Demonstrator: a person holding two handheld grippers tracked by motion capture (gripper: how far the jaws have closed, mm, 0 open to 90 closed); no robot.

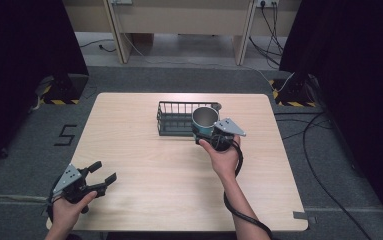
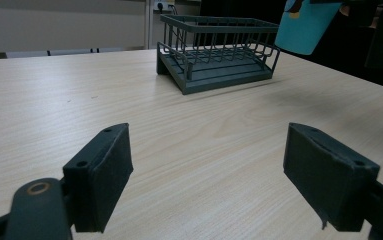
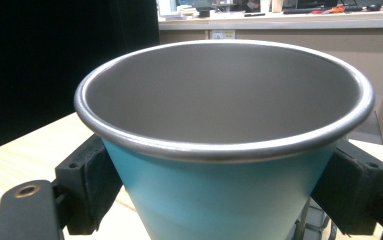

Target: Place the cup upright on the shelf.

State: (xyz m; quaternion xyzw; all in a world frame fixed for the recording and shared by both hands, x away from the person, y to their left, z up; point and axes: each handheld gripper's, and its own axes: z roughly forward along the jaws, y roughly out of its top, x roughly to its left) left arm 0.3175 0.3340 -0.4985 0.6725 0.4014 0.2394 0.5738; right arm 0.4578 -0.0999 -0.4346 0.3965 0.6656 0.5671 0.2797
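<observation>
1. Your right hand-held gripper [image 1: 205, 136] was clamped on the teal metal cup with a steel-grey inside [image 1: 204, 120], jaws pressed against both its sides.
2. You held the cup upright, above the worktop [image 1: 144, 150], at the near right corner of the dark wire basket [image 1: 176, 119].
3. Your left hand-held gripper [image 1: 105, 173] rested low at the near left worktop edge, jaws apart, holding nothing.

The high view looked forward and down from above the table's [image 1: 144, 165] near edge, taking in the wire basket [image 1: 175, 120] at the far middle. The left gripper view sat low, near the tabletop, facing that basket [image 2: 216, 55] from a distance. The right gripper view faced past the basket, tight against the cup [image 3: 224, 145].
</observation>
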